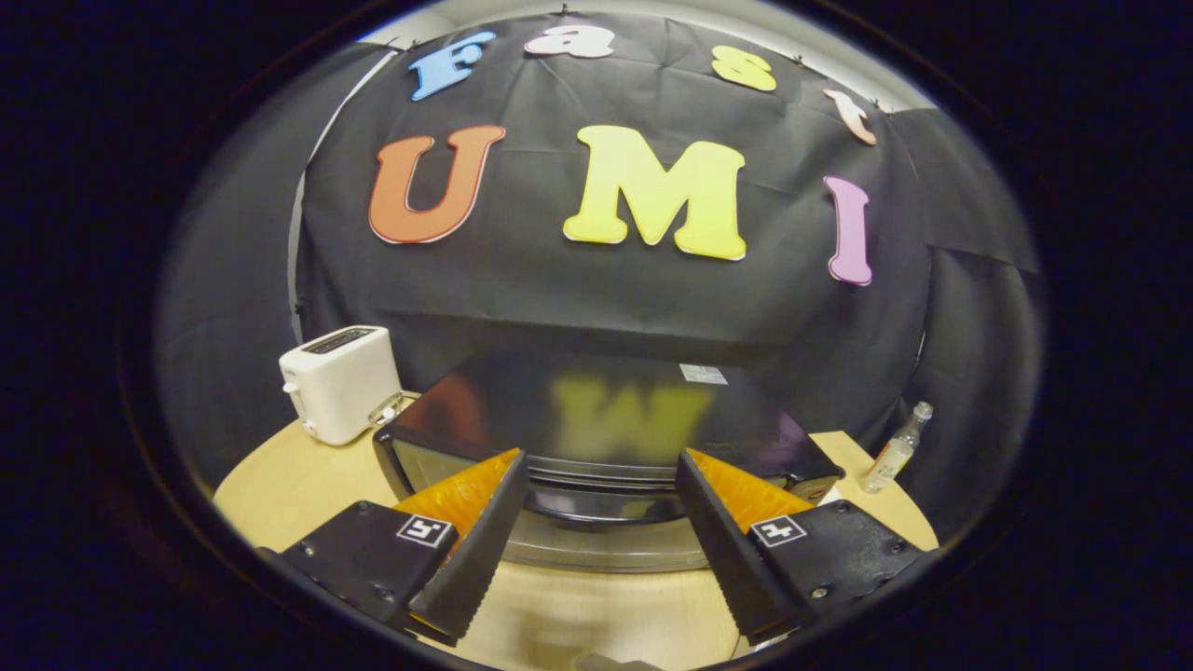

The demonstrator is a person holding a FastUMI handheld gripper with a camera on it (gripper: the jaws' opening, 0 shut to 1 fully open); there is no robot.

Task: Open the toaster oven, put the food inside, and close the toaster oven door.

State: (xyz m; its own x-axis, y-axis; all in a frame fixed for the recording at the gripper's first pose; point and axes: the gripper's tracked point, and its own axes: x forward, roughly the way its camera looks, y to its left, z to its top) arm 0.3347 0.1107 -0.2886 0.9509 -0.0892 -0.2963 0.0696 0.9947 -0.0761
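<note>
The black toaster oven (596, 410) stands on the wooden table (298, 485), straight ahead and just below me. Its glossy top mirrors the wall behind it. The dark door handle (601, 508) runs across the upper front edge, and the door looks shut against the oven. My gripper (599, 458) is open and hovers over that front edge. The handle lies in the gap between the two fingers, which do not press on it. A pale strip of the door front (606, 552) shows under the handle. I cannot make out any food.
A white slot toaster (335, 382) stands at the oven's back left corner, with a small glass object beside it. A small clear bottle (895, 452) stands to the oven's right. Bare tabletop lies below the fingers, in front of the oven.
</note>
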